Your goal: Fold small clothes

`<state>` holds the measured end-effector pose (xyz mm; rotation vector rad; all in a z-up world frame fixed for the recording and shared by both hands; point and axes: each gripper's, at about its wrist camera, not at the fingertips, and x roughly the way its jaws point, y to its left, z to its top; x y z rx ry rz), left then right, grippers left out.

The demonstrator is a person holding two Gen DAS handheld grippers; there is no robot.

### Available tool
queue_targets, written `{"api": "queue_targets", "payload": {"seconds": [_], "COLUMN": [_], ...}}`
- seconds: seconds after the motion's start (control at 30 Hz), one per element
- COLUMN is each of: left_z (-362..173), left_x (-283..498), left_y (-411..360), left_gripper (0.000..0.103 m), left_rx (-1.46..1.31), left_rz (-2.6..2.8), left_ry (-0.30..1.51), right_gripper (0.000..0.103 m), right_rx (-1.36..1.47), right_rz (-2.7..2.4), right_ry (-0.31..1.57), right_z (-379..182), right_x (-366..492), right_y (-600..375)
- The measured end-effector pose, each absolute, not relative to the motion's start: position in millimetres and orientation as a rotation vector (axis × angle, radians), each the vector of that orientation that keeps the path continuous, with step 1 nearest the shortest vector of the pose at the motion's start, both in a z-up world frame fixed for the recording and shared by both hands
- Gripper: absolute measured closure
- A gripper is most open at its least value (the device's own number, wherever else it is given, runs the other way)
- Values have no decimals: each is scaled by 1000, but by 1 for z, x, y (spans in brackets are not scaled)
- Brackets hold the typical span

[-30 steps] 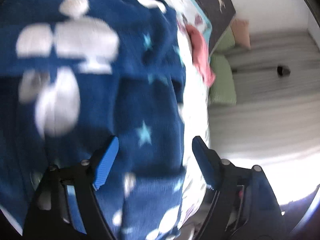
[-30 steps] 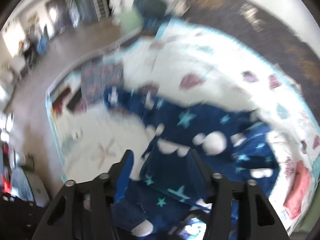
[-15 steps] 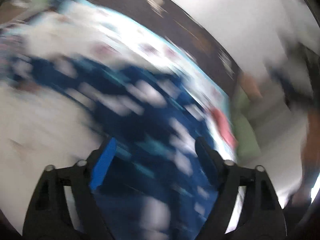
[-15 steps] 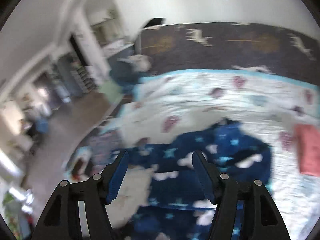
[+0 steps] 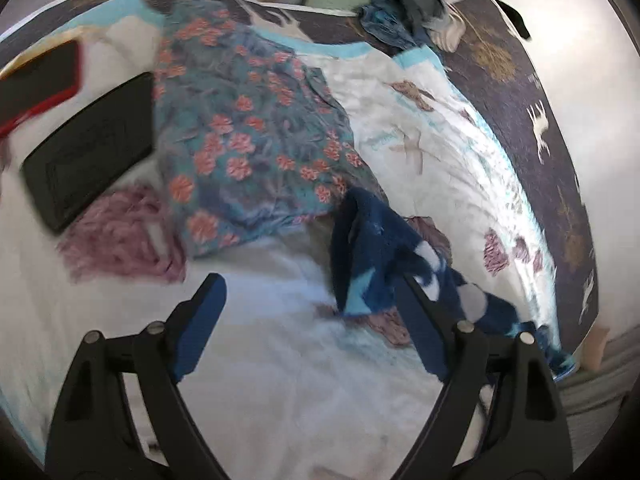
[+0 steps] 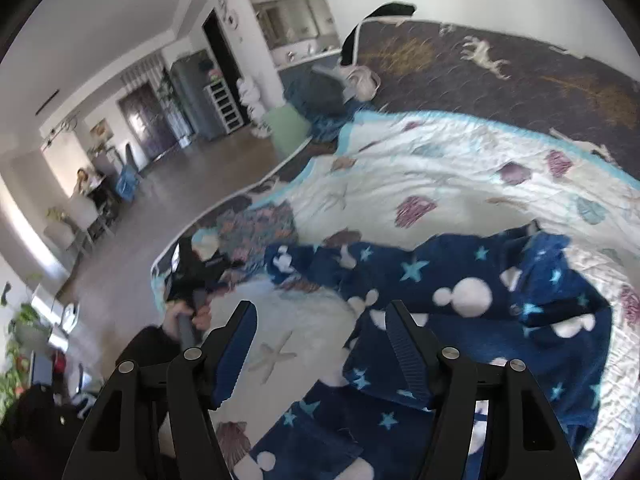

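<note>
Both grippers hang over the white quilt (image 5: 280, 380) with jaws apart: the left gripper (image 5: 308, 320) near the navy garment's (image 6: 460, 280) sleeve, the right gripper (image 6: 320, 344) above its near edge.

My left wrist camera looks steeply down along my left gripper (image 5: 308, 308), close over the white quilt (image 5: 280, 380), facing the floral cloth (image 5: 248, 136) at the bed's far left end. My right wrist camera sits higher and farther back behind my right gripper (image 6: 320, 340), facing across the bed toward the room. Both views share the navy starred garment (image 5: 380, 256) (image 6: 460, 280), the floral cloth (image 6: 260, 228) and the quilt (image 6: 440, 168).
</note>
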<state>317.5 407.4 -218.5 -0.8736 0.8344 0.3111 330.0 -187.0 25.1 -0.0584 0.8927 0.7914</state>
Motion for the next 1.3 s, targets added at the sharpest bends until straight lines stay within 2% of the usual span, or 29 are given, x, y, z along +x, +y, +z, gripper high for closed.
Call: {"api": "queue_targets", "payload": {"seconds": [0.27,0.33,0.4,0.43,0.47,0.5,0.57,0.73,1.07,1.17,1.23,1.27,1.3], "left_z": [-257,-262,-263,-262,-258,-252,-235,-181,-28,-10,-22,-35,-51], "left_x": [362,364,369,372,376,379,379,373,343,334,337,342,346], "left_y": [417,418,415,412,408,405,403,406,359,338,339,346,355], "left_gripper": [18,30,70,77,89,94,96,96,100,99,83,57,44], "left_rx": [-1020,-1098,-1141,-1145,-1134,-1113,-1059,-975,-680,-563,-498,-499,-522], "left_rz": [247,218,154,122,87,73,74,23,-184,-191,-114,-74,-38], "left_ry": [876,836,812,809,811,807,766,664,410,399,458,508,544], "right_gripper": [35,35,35,35,35,35,35,35,36,36,36,36,36], "right_rx": [-85,-116,-146,-148,-144,-135,-120,-97,-9,52,86,85,71], "right_rz": [772,725,681,674,665,658,644,647,743,768,782,796,800], "right_ry": [979,993,1007,1015,1026,1031,1036,1051,1067,1063,1056,1059,1061], "right_z": [-11,-20,-28,-31,-34,-36,-38,-42,-26,-12,-7,-7,-9], "right_x": [348,352,355,357,359,361,365,372,400,412,414,412,410], "right_y": [-185,-189,-195,-197,-200,-203,-206,-204,-163,-153,-152,-152,-151]}}
